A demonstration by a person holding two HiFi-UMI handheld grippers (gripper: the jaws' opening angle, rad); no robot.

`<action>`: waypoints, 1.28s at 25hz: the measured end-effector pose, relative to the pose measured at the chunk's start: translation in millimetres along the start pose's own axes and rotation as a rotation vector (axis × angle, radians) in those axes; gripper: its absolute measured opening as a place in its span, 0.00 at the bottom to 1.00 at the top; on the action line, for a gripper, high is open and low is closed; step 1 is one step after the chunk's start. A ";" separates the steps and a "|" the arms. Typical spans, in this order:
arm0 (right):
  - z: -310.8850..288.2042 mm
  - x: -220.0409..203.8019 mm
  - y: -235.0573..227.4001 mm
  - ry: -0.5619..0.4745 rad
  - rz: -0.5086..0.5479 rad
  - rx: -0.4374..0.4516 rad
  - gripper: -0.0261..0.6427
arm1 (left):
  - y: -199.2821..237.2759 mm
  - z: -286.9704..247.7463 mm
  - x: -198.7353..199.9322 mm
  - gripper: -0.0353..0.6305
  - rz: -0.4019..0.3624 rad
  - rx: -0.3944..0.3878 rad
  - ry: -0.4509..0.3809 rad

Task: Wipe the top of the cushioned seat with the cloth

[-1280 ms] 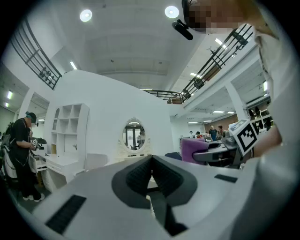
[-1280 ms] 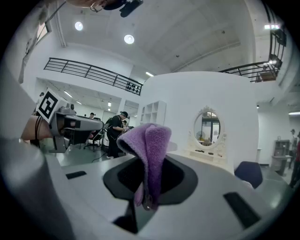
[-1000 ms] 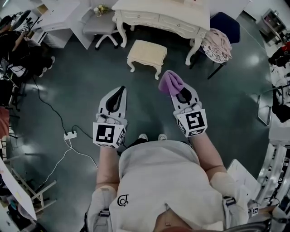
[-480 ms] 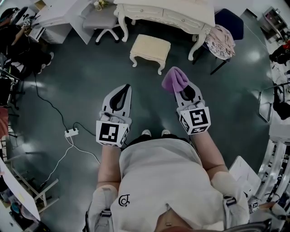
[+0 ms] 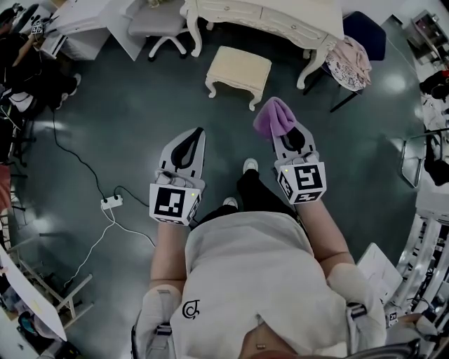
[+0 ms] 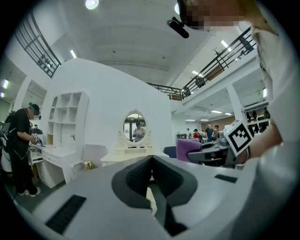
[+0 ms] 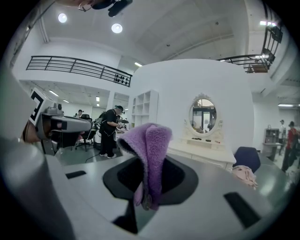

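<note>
Stepping forward has carried the right tongs [image 5: 283,136], clamped on the purple cloth [image 5: 273,116], nearer the far cushioned seat [image 5: 238,68], still well apart; left tongs [image 5: 196,134] closed together, empty.

A white ornate desk [image 5: 280,21] stands far, bearing an oval mirror [image 7: 202,115]. At its right end hangs pink clothing [image 5: 349,62]. A power strip [image 5: 109,204] lies left on the dark floor [image 5: 105,126].

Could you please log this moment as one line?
right gripper: shut on purple cloth | left gripper: shut, empty | cushioned seat: ahead, no contact
</note>
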State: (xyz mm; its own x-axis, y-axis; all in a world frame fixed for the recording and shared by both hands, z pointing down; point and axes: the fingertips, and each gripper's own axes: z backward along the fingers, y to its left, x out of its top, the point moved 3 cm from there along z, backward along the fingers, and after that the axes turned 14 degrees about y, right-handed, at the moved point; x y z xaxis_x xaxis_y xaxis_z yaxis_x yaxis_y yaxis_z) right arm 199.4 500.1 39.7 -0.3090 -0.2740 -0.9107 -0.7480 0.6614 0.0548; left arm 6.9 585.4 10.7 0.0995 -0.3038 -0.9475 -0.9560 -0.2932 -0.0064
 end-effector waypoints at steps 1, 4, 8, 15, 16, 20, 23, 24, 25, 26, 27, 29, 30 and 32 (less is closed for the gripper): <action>-7.2 0.6 -5.6 0.001 -0.010 -0.011 0.15 | 4.9 -6.7 0.3 0.07 -0.001 0.003 0.003; -32.1 3.4 -20.4 0.003 -0.024 -0.012 0.15 | 19.7 -30.3 3.1 0.07 -0.005 0.013 0.011; -72.1 18.1 -45.7 0.001 -0.015 0.005 0.15 | 41.3 -70.4 16.4 0.07 -0.007 0.026 0.020; -151.7 48.5 -112.0 0.013 -0.010 0.055 0.15 | 74.0 -170.0 56.8 0.07 -0.008 0.048 0.014; -163.1 53.1 -122.8 0.013 -0.014 0.059 0.15 | 77.5 -185.9 61.7 0.07 -0.014 0.046 0.013; -203.4 63.2 -158.2 0.013 -0.020 0.062 0.15 | 89.2 -241.9 72.9 0.07 -0.047 0.027 0.028; -229.1 63.0 -179.0 0.036 -0.024 0.054 0.15 | 98.2 -274.8 75.5 0.07 -0.056 0.016 0.041; -236.9 62.8 -185.4 0.045 -0.031 0.050 0.15 | 101.2 -285.2 76.6 0.07 -0.059 0.008 0.046; -244.7 62.1 -191.1 0.055 -0.037 0.046 0.15 | 104.3 -295.0 77.8 0.07 -0.061 -0.002 0.050; -252.7 60.7 -195.5 0.067 -0.042 0.043 0.15 | 108.0 -304.2 78.2 0.07 -0.061 -0.011 0.055; -261.2 58.5 -198.8 0.081 -0.047 0.041 0.15 | 112.6 -312.9 76.5 0.07 -0.057 -0.018 0.064; -279.6 52.1 -202.7 0.113 -0.058 0.037 0.15 | 123.5 -330.1 70.1 0.07 -0.050 -0.036 0.088; -289.9 48.8 -204.2 0.130 -0.064 0.033 0.15 | 129.7 -339.3 67.0 0.07 -0.050 -0.049 0.097; -314.3 44.6 -206.3 0.162 -0.077 0.022 0.15 | 145.5 -360.1 62.9 0.07 -0.052 -0.082 0.107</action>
State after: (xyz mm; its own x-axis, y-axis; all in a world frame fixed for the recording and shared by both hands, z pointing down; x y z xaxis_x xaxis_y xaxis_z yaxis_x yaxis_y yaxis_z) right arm 155.3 131.9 116.4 -0.3434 -0.4323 -0.8338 -0.7607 0.6486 -0.0230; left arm -26.6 197.3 65.3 0.1816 -0.3795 -0.9072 -0.9233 -0.3833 -0.0244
